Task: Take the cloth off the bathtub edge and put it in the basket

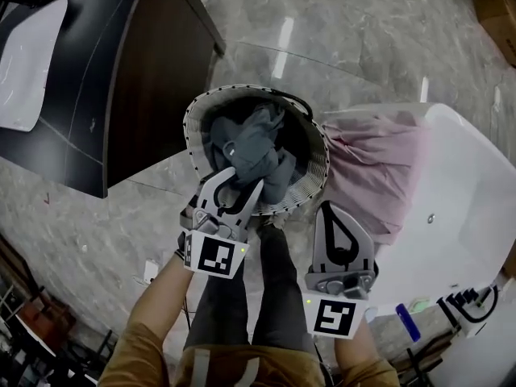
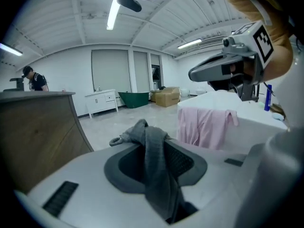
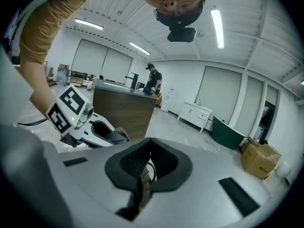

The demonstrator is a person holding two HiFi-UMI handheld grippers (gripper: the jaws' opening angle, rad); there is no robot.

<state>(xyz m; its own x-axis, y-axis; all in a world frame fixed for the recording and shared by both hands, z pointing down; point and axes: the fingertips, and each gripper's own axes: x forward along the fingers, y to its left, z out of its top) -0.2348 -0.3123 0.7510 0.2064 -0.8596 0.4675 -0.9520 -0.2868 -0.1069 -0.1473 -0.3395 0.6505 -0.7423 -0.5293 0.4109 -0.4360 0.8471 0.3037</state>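
A round basket (image 1: 190, 131) with a patterned rim stands on the floor ahead of me. A grey cloth (image 1: 254, 147) lies bunched inside it. My left gripper (image 1: 240, 180) reaches over the basket's near rim, shut on one end of that cloth. In the left gripper view the grey cloth (image 2: 159, 175) runs between the jaws and bunches just past the tips. A pink cloth (image 1: 375, 176) hangs over the white bathtub (image 1: 463, 184) edge on the right. My right gripper (image 1: 329, 212) is shut and holds nothing, just beside the pink cloth's lower edge.
A dark wooden counter (image 1: 137, 79) with a white basin (image 1: 28, 63) stands left of the basket. A blue object (image 1: 407, 322) and a black cable lie near the tub's near corner. A person (image 3: 153, 77) stands far off behind the counter.
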